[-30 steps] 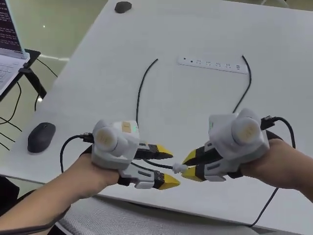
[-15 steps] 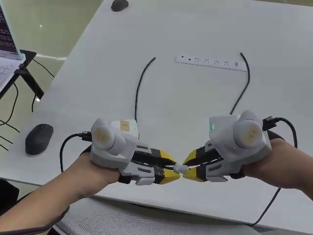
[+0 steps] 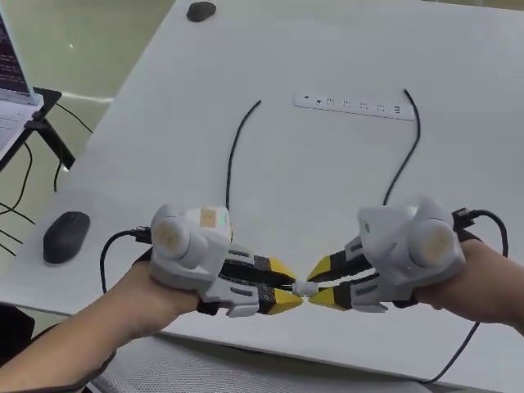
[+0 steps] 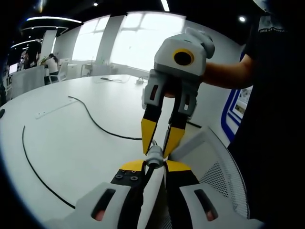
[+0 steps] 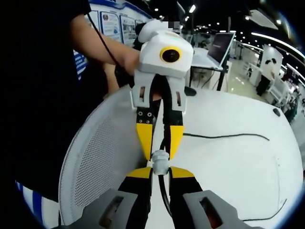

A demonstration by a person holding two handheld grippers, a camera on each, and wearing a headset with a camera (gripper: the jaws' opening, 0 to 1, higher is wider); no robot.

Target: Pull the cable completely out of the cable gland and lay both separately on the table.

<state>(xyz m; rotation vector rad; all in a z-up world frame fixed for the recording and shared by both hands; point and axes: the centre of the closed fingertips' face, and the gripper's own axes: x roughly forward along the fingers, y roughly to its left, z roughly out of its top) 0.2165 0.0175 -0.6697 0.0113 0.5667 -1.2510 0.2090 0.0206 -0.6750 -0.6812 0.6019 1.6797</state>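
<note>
Legible writing: none. The socket markings on the power strip [image 3: 354,105] are too small to read, and the wall posters in the right gripper view are blurred.

Count: one white cable gland [image 3: 304,288], held in the air between the two grippers' tips over the near edge of the desk [image 3: 327,188]. One black cable [image 5: 164,193] is threaded through it. The left gripper [image 3: 285,296] has its jaws drawn close, pinching the cable right behind the gland. The right gripper [image 3: 321,291] nips the gland itself, though the yellow tips mask the exact contact.

Beyond the grippers lie one loose black lead [image 3: 236,151] and the strip's own lead [image 3: 407,151]. To their left are two mice [image 3: 65,237] [image 3: 201,11] and one laptop [image 3: 12,110], cut off by the frame edge.
</note>
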